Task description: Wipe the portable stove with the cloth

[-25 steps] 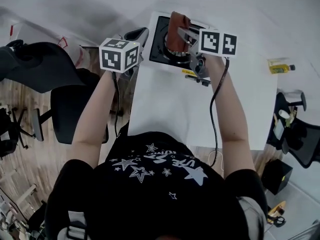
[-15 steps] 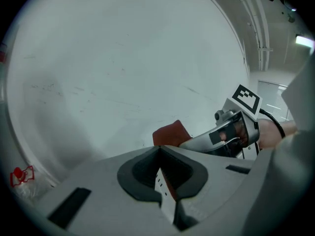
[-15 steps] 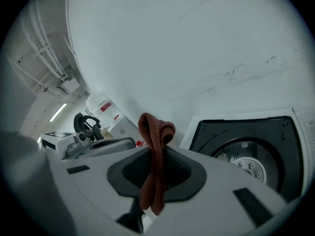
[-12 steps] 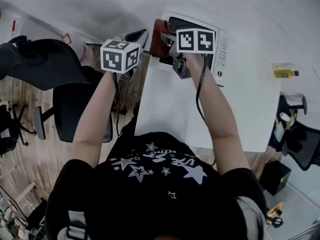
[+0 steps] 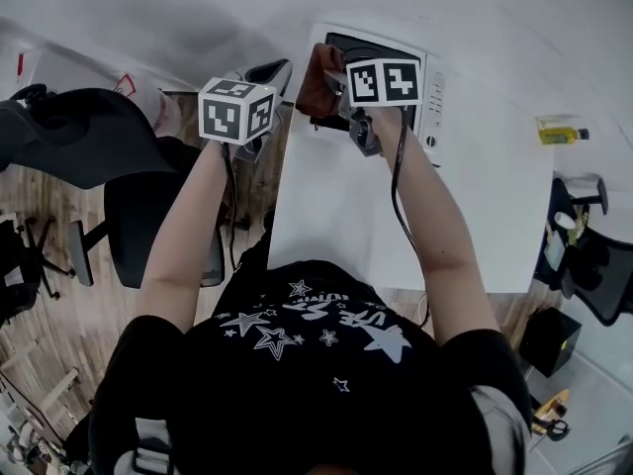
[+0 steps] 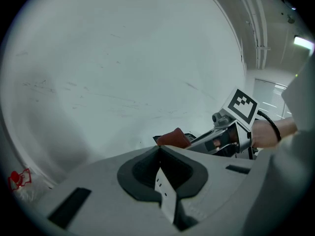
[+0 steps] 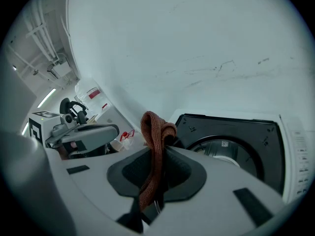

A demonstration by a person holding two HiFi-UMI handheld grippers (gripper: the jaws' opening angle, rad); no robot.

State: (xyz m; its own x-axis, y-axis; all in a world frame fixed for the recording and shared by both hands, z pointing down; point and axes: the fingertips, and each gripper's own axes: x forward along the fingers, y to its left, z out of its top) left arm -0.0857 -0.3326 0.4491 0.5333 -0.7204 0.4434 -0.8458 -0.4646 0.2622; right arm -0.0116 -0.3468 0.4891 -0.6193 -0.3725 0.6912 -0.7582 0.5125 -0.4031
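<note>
— Gripping cloth (image 7: 153,127) with right hand-held gripper (image 7: 158,154), upper centre, at stove's (image 5: 432,97) left edge; left hand-held gripper (image 6: 160,154) closed on nothing.
— Risky: could slide off that edge, wiping table (image 5: 326,206) instead.

White stove (image 5: 430,92) with black top and round burner, flat on the table (image 5: 326,216). Rust-brown cloth (image 7: 153,136), bunched in folds, is pinched between the right gripper's (image 7: 156,181) jaws at the stove's left edge.

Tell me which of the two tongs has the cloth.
The right tongs, shut on the rust-brown knitted cloth. The left tongs are shut on nothing.
</note>
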